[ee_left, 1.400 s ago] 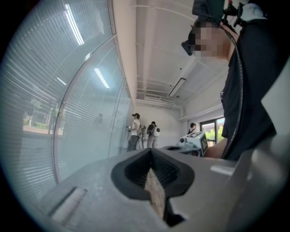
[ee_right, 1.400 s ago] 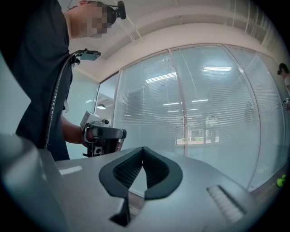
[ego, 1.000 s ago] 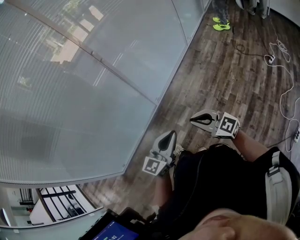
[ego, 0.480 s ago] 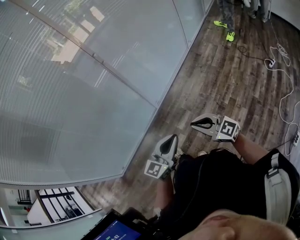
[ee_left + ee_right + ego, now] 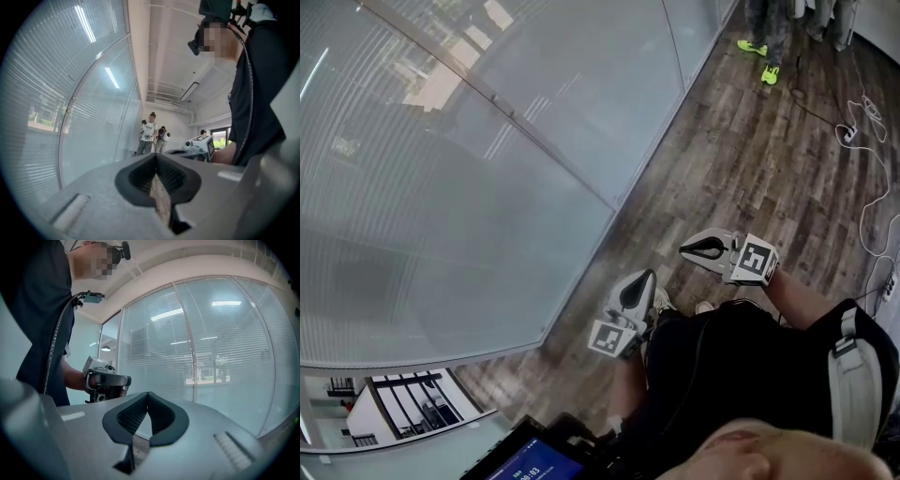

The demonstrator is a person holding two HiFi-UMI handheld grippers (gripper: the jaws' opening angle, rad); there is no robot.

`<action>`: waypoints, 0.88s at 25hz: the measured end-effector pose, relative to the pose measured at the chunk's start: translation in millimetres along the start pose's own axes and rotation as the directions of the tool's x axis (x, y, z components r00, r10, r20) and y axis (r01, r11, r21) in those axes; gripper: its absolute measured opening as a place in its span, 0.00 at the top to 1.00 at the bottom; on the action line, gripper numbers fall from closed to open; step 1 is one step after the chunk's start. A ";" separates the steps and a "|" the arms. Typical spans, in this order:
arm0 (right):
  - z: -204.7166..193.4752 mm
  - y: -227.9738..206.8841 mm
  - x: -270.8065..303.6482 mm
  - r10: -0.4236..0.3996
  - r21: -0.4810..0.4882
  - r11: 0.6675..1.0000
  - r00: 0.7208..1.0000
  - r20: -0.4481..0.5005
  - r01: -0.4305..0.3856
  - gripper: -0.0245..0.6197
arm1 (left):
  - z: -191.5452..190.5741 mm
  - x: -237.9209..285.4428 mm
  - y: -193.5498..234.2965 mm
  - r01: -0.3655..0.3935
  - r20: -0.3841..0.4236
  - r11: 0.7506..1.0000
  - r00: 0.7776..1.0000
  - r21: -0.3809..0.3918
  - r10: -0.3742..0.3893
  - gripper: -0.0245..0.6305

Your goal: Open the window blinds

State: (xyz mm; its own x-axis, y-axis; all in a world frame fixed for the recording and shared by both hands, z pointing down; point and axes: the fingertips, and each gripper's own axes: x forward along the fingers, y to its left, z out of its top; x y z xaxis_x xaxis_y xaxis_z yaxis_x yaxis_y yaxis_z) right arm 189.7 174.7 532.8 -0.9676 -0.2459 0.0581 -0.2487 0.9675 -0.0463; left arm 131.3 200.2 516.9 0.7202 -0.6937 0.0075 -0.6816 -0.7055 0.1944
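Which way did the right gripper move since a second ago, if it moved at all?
Yes, but only slightly. In the head view the right gripper sits a little lower, farther from the window frame's corner.

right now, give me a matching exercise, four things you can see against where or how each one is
1 left gripper
2 blinds
3 neon shoes
4 tablet

a lowered, not drawn up
b far end of the wood floor, top of the head view
c jaws shut, nothing between them
d screen lit, bottom edge of the head view

Pairs: 1-c, 2-a, 3-b, 4-d
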 end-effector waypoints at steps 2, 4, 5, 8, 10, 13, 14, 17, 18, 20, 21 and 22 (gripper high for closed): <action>1.2 -7.2 6.6 0.000 0.004 1.000 1.000 -0.005 0.000 0.95 | 2.0 3.0 7.9 0.000 0.003 1.000 1.000 -0.004 0.000 0.96; 3.7 -15.3 14.8 0.002 -0.002 1.000 1.000 -0.008 -0.002 0.95 | 5.6 4.9 18.3 -0.003 0.004 1.000 1.000 -0.009 0.003 0.96; 5.2 -19.8 19.5 0.001 -0.003 1.000 1.000 -0.009 -0.001 0.95 | 6.9 5.4 24.1 -0.002 0.002 1.000 1.000 -0.011 0.002 0.96; 8.3 -32.6 35.7 -0.008 0.004 1.000 1.000 -0.010 0.008 0.95 | 8.7 5.4 41.9 0.006 -0.005 1.000 1.000 -0.013 -0.006 0.96; 9.9 -37.2 47.8 -0.004 0.003 1.000 1.000 -0.010 0.005 0.95 | 10.3 4.7 54.1 0.006 -0.001 1.000 1.000 -0.016 -0.006 0.96; 15.0 -39.1 67.1 0.010 -0.009 1.000 1.000 -0.011 -0.010 0.95 | 15.6 4.3 72.6 0.003 0.011 1.000 1.000 -0.023 -0.002 0.96; 17.5 -40.3 72.8 0.012 -0.011 1.000 1.000 -0.009 -0.012 0.95 | 18.0 4.9 77.7 0.006 0.014 1.000 1.000 -0.024 -0.005 0.96; 23.8 -51.5 86.5 -0.001 -0.017 1.000 1.000 -0.012 0.001 0.95 | 26.4 10.6 91.5 0.031 0.020 0.999 0.999 -0.026 -0.031 0.96; 25.3 -57.0 90.7 -0.011 -0.020 1.000 1.000 -0.018 0.010 0.95 | 29.2 12.9 96.7 0.042 0.021 0.999 0.999 -0.028 -0.041 0.96; 27.7 -65.4 101.3 -0.028 -0.021 0.999 0.999 -0.025 0.027 0.95 | 32.6 13.5 108.4 0.060 0.019 0.998 0.998 -0.030 -0.059 0.96; 28.7 -67.7 107.3 -0.034 -0.022 0.999 0.999 -0.023 0.033 0.95 | 33.1 12.0 114.1 0.066 0.016 0.997 0.998 -0.031 -0.066 0.96; 29.5 -69.3 112.7 -0.039 -0.023 0.999 0.999 -0.018 0.039 0.95 | 33.2 10.6 118.9 0.072 0.013 0.997 0.997 -0.031 -0.071 0.96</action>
State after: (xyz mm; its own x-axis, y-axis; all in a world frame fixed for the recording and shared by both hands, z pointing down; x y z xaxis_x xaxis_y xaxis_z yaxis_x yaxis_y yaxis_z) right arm 96.6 78.2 513.1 -0.9562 -0.2823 0.0775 -0.2847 0.9584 -0.0209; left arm 53.6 104.1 507.6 0.7652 -0.6435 -0.0187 -0.6239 -0.7484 0.2251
